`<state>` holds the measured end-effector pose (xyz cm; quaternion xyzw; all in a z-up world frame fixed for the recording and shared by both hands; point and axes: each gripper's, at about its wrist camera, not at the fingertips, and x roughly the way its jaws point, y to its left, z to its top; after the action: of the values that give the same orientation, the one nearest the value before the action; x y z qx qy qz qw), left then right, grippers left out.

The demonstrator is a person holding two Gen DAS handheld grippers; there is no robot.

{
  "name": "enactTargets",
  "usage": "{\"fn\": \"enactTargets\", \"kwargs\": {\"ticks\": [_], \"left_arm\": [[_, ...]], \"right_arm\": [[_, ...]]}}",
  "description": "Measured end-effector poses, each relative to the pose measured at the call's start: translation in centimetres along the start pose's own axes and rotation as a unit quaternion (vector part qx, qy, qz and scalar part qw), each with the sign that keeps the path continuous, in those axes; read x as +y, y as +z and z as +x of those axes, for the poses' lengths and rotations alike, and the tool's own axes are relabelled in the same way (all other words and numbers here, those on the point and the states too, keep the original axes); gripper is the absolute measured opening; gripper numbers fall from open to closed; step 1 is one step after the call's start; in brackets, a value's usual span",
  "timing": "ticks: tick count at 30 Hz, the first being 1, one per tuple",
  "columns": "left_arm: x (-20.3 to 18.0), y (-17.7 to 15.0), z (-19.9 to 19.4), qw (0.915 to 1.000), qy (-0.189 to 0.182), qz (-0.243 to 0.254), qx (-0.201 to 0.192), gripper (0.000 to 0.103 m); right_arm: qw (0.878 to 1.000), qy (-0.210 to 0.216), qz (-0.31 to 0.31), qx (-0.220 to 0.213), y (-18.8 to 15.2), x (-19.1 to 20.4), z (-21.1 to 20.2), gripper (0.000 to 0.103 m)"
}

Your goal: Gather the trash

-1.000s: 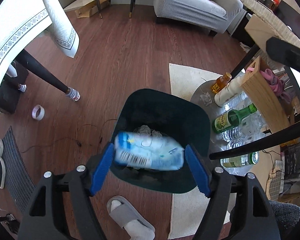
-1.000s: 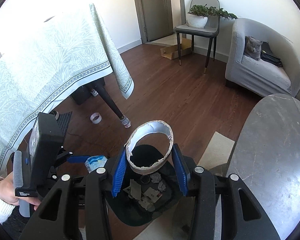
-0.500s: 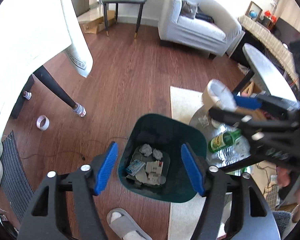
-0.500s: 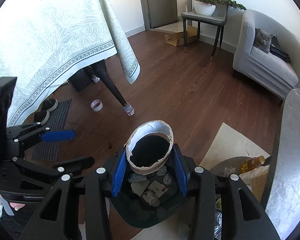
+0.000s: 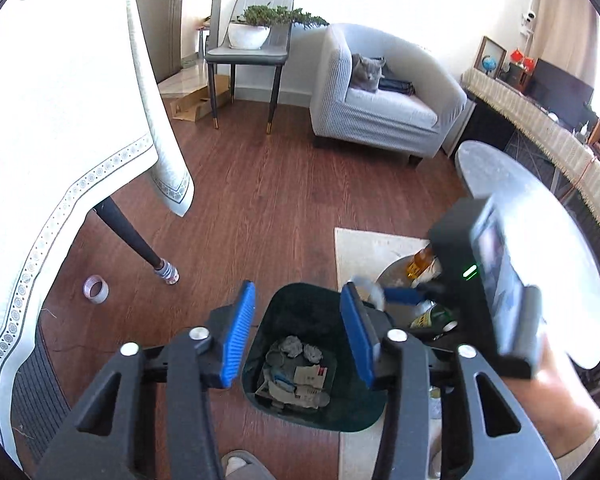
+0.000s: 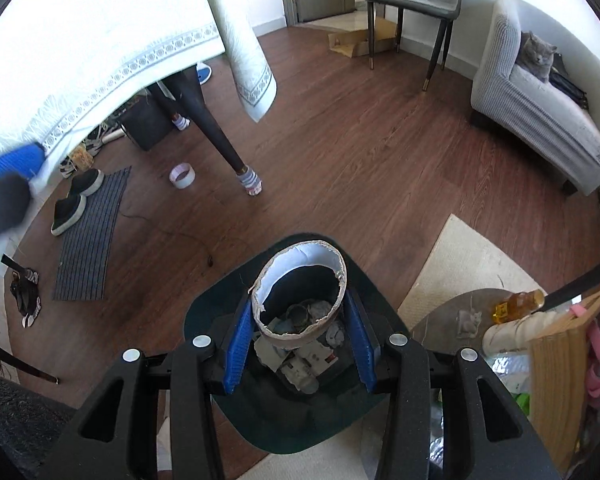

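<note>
Right wrist view: right gripper [image 6: 299,342] jaws clamp a cardboard ring [image 6: 299,290]; left gripper [image 5: 298,336] jaws are closing, empty.

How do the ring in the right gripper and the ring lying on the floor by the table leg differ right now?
The cardboard ring is clamped between the right gripper pads, above the green bin; the tape roll lies loose on the wood floor near the table leg.
The cardboard ring has a ragged, torn rim; the tape roll's edge looks clean.
The cardboard ring appears much bigger, though it is nearer the camera.
Both are hollow and pale inside.
</note>
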<state>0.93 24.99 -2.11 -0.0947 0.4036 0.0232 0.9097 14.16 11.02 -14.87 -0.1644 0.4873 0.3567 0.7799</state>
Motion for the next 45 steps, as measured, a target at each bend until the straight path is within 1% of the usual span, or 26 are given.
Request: {"fn": "enactTargets", "kwargs": {"ticks": [2,4,8,12,15,17,20,24,25,28,29,32,33,36,38,40,41,42,45], "left_arm": [[-0.1,0.3,-0.4,1.0000,-0.005,-0.004,-0.005,0.043],[0.0,0.5,-0.7,0.9999,-0.008,-0.007,-0.009,0.039],[0.1,0.7,-1.4,0.9997,-0.011,-0.012,-0.017,0.034],[0.1,1.1,-1.9,0.9993,-0.019,-0.015,-0.027,0.025],[-0.2,1.3,-2.4,0.9991,-0.017,-0.009,-0.038,0.025],[-0.6,1.2,-2.7,0.9989,-0.016,-0.005,-0.044,0.025],[-0.9,1.5,-3.0,0.9985,-0.016,-0.002,-0.052,0.025],[-1.2,1.8,-3.5,0.9980,-0.023,-0.007,-0.059,0.025],[-1.4,2.0,-3.7,0.9977,-0.025,-0.008,-0.062,0.025],[-1.8,2.3,-4.3,0.9971,-0.023,-0.006,-0.072,0.025],[-2.0,2.4,-4.5,0.9968,-0.022,-0.005,-0.076,0.025],[-2.5,2.6,-5.1,0.9962,-0.025,-0.003,-0.084,0.025],[-2.7,2.7,-5.3,0.9959,-0.025,-0.003,-0.087,0.027],[-3.2,2.9,-5.7,0.9951,-0.024,0.003,-0.096,0.027],[-3.5,3.0,-5.9,0.9947,-0.018,0.009,-0.101,0.028],[-3.9,3.2,-5.9,0.9944,-0.007,0.015,-0.104,0.034],[-4.1,3.2,-5.9,0.9943,-0.001,0.018,-0.105,0.034],[-4.2,3.3,-5.8,0.9942,0.002,0.018,-0.106,0.034],[-4.5,3.3,-5.8,0.9941,0.000,0.014,-0.108,0.040]], "right_arm": [[1.000,0.001,0.002,0.014,-0.3,0.1,1.0,0.045],[1.000,0.003,0.003,0.028,-0.6,0.2,1.9,0.045],[0.999,0.004,0.002,0.052,-1.4,0.5,3.4,0.045],[0.997,0.002,0.000,0.076,-2.4,0.7,4.8,0.046],[0.995,0.002,-0.005,0.095,-3.0,0.8,5.5,0.048],[0.995,-0.009,-0.009,0.099,-3.3,1.0,5.6,0.055],[0.994,-0.012,-0.017,0.104,-3.6,1.1,5.6,0.055],[0.995,-0.008,-0.028,0.098,-3.8,1.3,4.8,0.055],[0.995,-0.008,-0.031,0.095,-3.8,1.4,4.5,0.055],[0.996,-0.003,-0.039,0.077,-3.5,1.8,3.1,0.049],[0.997,-0.002,-0.041,0.069,-3.3,2.0,2.5,0.048],[0.998,0.002,-0.045,0.034,-2.5,2.3,0.0,0.045],[0.999,0.003,-0.044,0.022,-2.3,2.3,-0.8,0.045],[0.999,0.008,-0.035,-0.016,-1.6,1.9,-3.6,0.043],[0.999,0.003,-0.030,-0.039,-1.3,1.4,-5.3,0.042],[0.998,0.002,-0.021,-0.060,-1.0,0.8,-6.9,0.041],[0.997,0.001,-0.016,-0.072,-0.9,0.3,-7.9,0.041],[0.997,0.000,-0.012,-0.081,-0.9,0.0,-8.7,0.041],[0.994,-0.003,0.003,-0.108,-1.0,-1.3,-11.1,0.041]]}}
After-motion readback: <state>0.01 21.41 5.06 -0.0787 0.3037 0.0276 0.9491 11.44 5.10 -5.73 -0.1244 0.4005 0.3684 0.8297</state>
